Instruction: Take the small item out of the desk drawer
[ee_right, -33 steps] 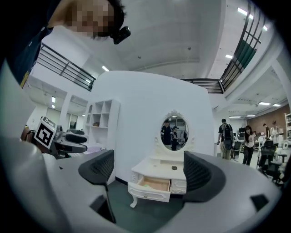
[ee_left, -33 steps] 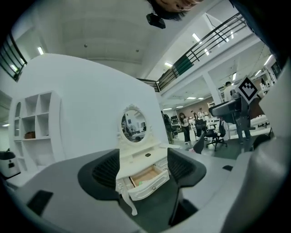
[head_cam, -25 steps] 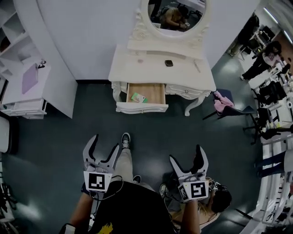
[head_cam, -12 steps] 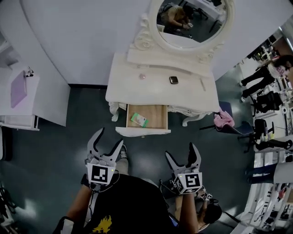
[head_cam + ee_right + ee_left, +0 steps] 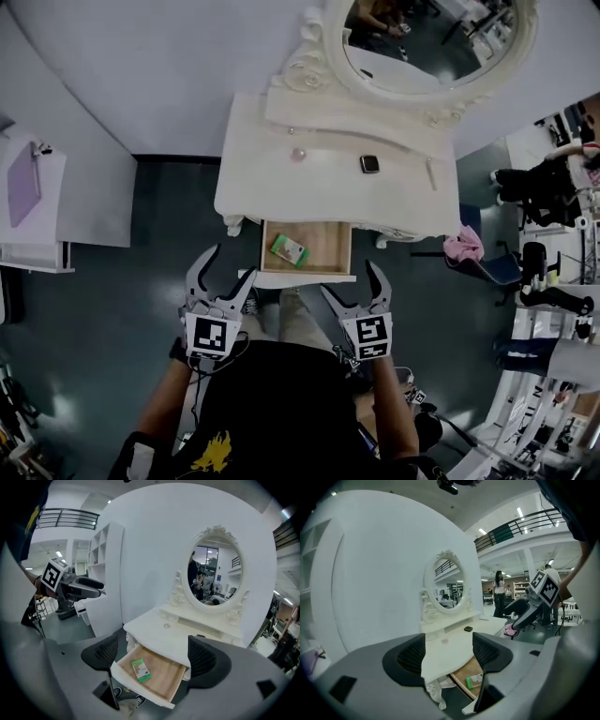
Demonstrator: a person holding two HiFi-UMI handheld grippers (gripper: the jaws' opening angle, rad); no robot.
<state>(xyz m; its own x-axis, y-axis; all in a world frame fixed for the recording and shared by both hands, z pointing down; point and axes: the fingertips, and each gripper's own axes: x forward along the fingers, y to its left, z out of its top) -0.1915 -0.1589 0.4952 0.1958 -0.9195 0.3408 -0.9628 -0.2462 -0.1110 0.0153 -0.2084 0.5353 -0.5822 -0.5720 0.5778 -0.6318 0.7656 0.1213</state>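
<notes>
Lying place of item: small green-and-white flat packet [image 5: 289,249] on the wooden bottom of the open white drawer [image 5: 330,246], toward its left side.
Table: white ornate dressing table [image 5: 328,187], with the drawer standing out from under its front edge.
Left hand-held gripper [image 5: 234,262]: jaws spread wide, nothing between them; just left of the drawer front, packet ahead and to its right, apart.
Right hand-held gripper [image 5: 349,278]: jaws spread wide, empty; near the drawer's front right corner, packet ahead and to its left, untouched.

Green/wht packet [image 5: 289,249] (drawer [image 5: 324,246] tan).
</notes>
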